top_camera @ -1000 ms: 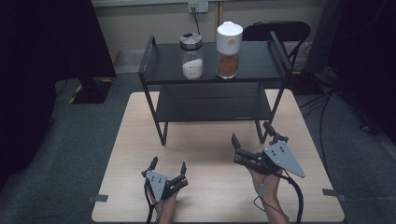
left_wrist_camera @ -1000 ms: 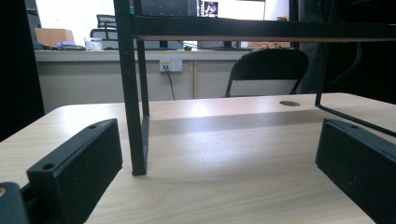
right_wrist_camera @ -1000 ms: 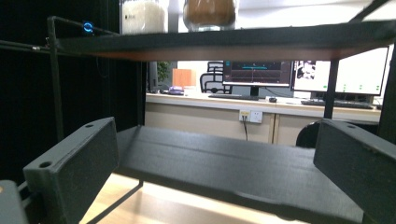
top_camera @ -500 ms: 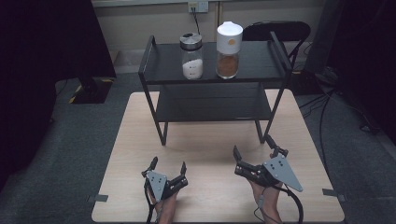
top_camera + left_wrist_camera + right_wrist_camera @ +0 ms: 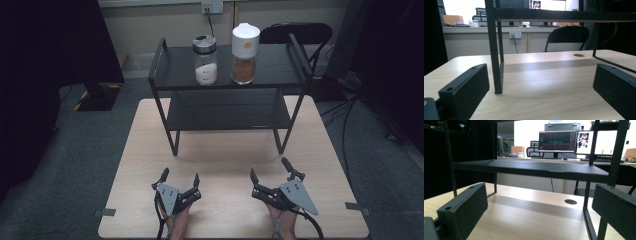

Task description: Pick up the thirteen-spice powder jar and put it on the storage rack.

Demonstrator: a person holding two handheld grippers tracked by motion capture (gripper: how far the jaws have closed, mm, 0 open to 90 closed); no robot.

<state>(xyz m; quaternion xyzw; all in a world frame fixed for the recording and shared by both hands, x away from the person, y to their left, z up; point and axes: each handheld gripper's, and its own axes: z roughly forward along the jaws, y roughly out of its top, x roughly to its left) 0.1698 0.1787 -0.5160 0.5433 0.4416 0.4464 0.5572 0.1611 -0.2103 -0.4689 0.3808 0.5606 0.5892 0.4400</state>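
Left gripper point(image 5: 180, 180): located at the lower centre-left of the high view, low over the light wooden table point(image 5: 225, 155). Jaws are spread wide with nothing between them. In the left gripper view the two black jaws sit at the lower left and lower right corners, with bare tabletop between.

Right gripper point(image 5: 270, 173): located at the lower centre-right of the high view, just beside the left gripper's level and well apart from it. Jaws are spread wide and hold nothing. A grey three-cornered plate tops each gripper.

Black two-tier metal shelf rack point(image 5: 175, 75): stands at the centre of the high view, on the far half of the table, well apart from both grippers. Its front left leg point(image 5: 494, 50) stands upright in the left gripper view, between the jaws.

Top shelf contents: a clear glass jar with a silver lid and white contents point(image 5: 205, 61) stands upright at upper centre. A clear jar with a white lid and brown contents point(image 5: 244, 47) stands just beside it, to the right.
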